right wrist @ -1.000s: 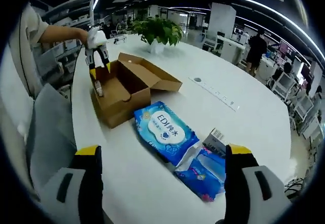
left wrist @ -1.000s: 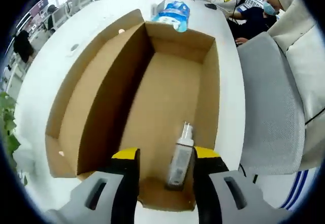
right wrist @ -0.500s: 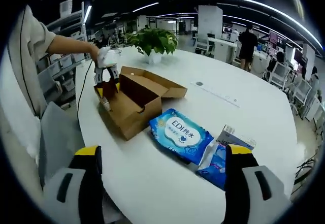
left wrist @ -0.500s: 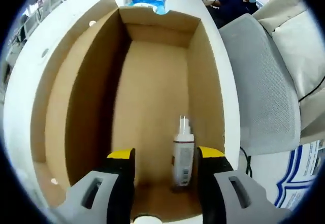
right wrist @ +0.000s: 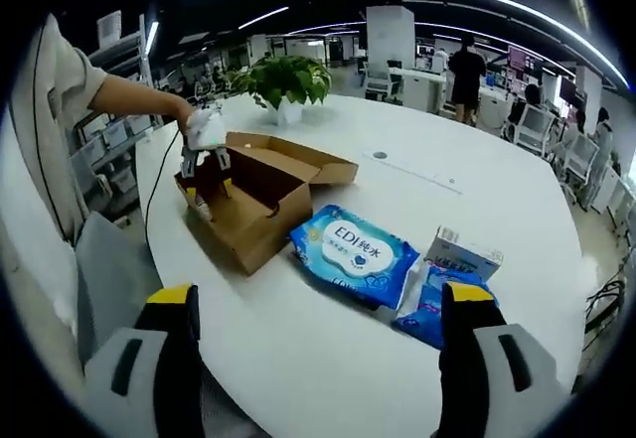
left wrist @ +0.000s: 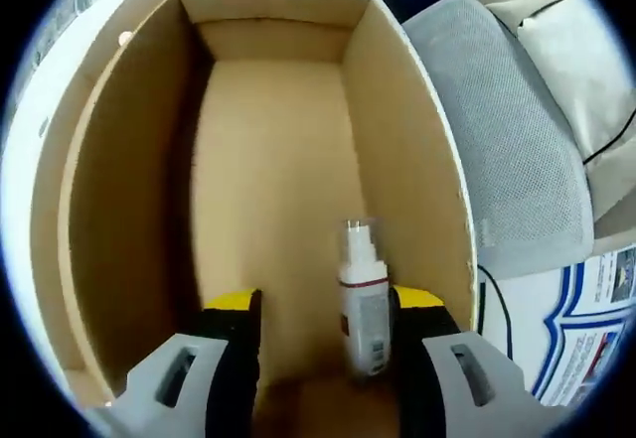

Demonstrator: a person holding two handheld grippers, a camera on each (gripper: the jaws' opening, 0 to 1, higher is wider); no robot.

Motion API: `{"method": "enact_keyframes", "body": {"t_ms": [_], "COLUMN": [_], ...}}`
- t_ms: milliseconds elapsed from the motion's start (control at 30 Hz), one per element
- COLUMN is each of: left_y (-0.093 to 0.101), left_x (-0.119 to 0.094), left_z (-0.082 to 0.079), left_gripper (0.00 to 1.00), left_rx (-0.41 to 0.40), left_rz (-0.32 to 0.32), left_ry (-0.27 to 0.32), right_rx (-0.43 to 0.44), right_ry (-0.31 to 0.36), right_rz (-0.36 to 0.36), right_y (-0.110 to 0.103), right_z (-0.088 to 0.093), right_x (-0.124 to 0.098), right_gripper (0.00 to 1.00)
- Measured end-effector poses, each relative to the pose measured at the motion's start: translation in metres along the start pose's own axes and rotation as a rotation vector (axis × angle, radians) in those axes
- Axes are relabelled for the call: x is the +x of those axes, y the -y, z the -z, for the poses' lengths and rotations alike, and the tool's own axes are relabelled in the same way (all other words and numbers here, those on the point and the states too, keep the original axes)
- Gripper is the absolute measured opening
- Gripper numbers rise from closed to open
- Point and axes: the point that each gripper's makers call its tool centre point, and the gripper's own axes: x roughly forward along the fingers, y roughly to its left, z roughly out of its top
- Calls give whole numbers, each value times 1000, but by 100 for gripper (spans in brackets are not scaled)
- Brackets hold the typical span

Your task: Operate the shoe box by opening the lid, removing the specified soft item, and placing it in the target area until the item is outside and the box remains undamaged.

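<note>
The brown shoe box stands with its lid folded back on the white table. Inside it, a small white spray bottle lies on the box floor near the right wall. My left gripper is open and lowered into the box, its yellow-tipped jaws either side of the bottle, which sits close to the right jaw. From the right gripper view, the left gripper dips into the near end of the box, held by a person's hand. My right gripper hangs open above the table with nothing in it.
A blue wet-wipes pack lies just right of the box, with a small white carton and a blue packet beyond it. A potted plant stands behind the box. A grey mesh chair is beside the table edge.
My left gripper has sunk deeper into the box, so the box walls and the bottle loom larger. The right gripper view has drawn back slightly; the wipes and packets lie as before.
</note>
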Motion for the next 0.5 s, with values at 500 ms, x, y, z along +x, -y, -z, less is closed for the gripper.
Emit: {"method": "enact_keyframes", "body": {"t_ms": [500], "left_y": [2], "left_x": [-3], "left_z": [-3], "left_gripper": [32], "left_rx": [129], "left_rz": [-128], "left_ry": [21], "right_rx": [10], "right_ry": [12], "right_rz": [-10], "right_y": [-10], "right_z": [2], "right_x": [10], "right_gripper": [94]}}
